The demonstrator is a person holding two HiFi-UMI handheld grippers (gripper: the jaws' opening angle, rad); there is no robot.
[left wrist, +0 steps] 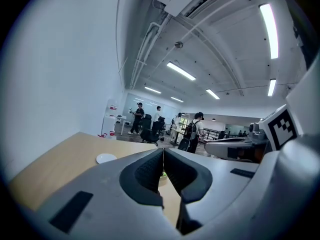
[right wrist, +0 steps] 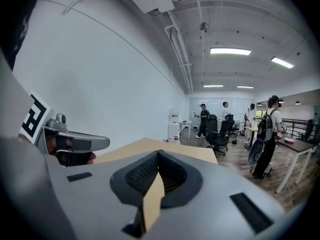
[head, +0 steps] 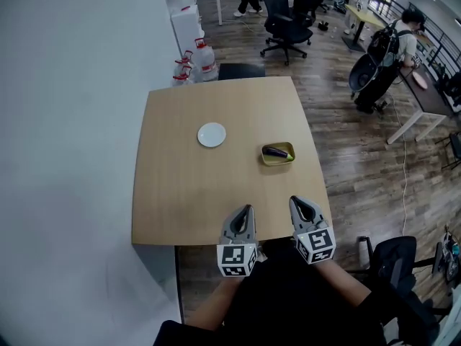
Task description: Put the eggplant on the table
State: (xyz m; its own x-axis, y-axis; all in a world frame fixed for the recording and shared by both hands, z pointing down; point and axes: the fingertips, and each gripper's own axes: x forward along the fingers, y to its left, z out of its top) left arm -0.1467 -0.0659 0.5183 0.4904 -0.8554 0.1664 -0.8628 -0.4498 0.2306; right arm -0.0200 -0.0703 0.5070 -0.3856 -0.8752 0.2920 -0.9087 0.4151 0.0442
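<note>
eggplant [head: 276, 152] lies in a small green dish [head: 268, 159] close to the right edge of the table [head: 180, 193], about halfway along that edge, long axis running roughly left-right across the dish; white plate [head: 212, 134] sits apart to its left, nearer the table's middle, nothing on it; left gripper [head: 246, 211] and right gripper [head: 296, 202] hover side by side over the near edge, toward the near right corner, both well short of the dish; left gripper view has the jaws pressed together at the tips with nothing between them, a sliver of the green dish showing past them; right gripper view same, tips meeting, only bare tabletop seen through the gap lower down, so both are closed and empty; handling, as a guess: eggplant looks small and dark, glossy skin, so probably light but slippery, firm with a little give, not fragile, though a hard pinch could dent or squirt it out; body looks tapered, so best hold is across the thick middle, jaws spanning the short axis, not the narrow end where it would pivot or slide; dish is shallow and likely light too, could skate or lift with the eggplant if a jaw catches its rim, so come down from above with jaws opened wide enough to clear the body and stay inside the rim; can't tell which end carries the stem at this size; right gripper is nearer the dish
</note>
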